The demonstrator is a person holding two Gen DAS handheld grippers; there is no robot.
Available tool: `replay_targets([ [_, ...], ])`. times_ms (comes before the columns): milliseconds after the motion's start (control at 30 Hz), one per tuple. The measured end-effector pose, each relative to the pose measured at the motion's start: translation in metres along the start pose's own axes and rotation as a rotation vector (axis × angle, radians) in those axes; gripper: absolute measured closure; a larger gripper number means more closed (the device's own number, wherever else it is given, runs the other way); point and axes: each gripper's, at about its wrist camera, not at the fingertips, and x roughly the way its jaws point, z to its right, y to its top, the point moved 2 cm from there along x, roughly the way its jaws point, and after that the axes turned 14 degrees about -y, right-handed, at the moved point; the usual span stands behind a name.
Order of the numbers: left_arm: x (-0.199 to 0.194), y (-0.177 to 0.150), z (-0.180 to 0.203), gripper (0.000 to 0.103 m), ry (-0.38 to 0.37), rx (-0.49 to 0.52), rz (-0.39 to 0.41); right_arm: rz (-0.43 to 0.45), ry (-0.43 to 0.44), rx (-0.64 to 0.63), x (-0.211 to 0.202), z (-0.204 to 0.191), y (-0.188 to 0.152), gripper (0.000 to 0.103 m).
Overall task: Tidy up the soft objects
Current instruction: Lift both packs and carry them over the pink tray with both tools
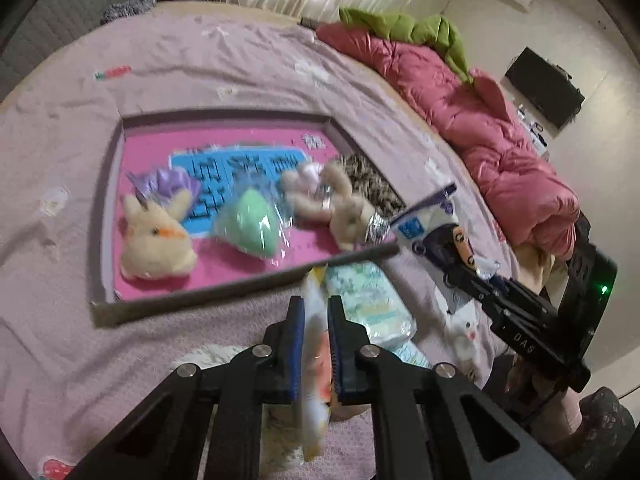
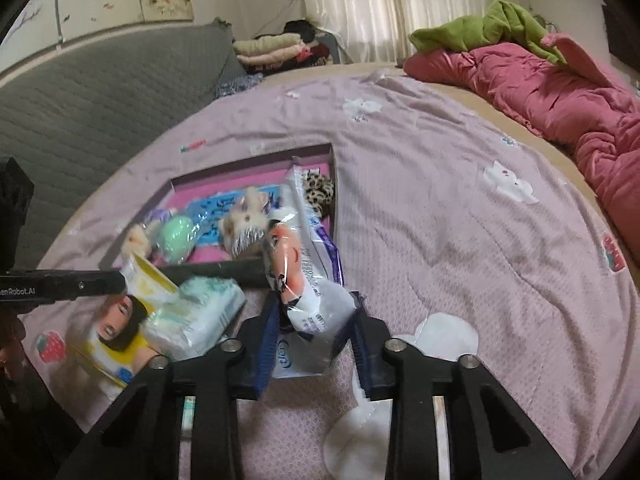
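Observation:
A shallow box (image 1: 105, 216) with a pink floor lies on the bed and holds a cream bunny plush (image 1: 154, 236), a green wrapped sponge (image 1: 252, 224), a beige plush (image 1: 340, 208) and a leopard-print item (image 1: 372, 180). My left gripper (image 1: 316, 312) is shut on a yellow-and-white soft packet (image 1: 314, 376), just short of the box's near wall. My right gripper (image 2: 316, 320) is shut on a white-and-purple wipes pack (image 2: 316, 312) near the box's right corner (image 2: 332, 152). A pale green tissue pack (image 2: 196, 316) lies beside the left gripper.
A pink quilt (image 2: 560, 100) with a green cloth (image 2: 480, 32) lies along the bed's far right side. White cotton pads (image 2: 444, 336) lie on the lilac bedsheet under my right gripper. Folded blankets (image 2: 272, 50) are stacked beyond the bed.

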Motion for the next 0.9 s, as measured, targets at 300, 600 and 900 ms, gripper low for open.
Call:
replay_targets([
  [300, 0.006, -0.004, -0.015, 0.093, -0.019, -0.034, -0.026, -0.016, 0.015, -0.029, 0.005, -0.009, -0.004, 0.077],
  [600, 0.013, -0.011, -0.036, 0.091, 0.031, -0.079, -0.065, 0.045, 0.049, -0.003, -0.011, -0.010, 0.011, 0.078],
  [900, 0.027, -0.022, -0.053, 0.061, 0.035, -0.131, -0.106, 0.059, 0.056, 0.000, -0.016, -0.014, 0.019, 0.078],
])
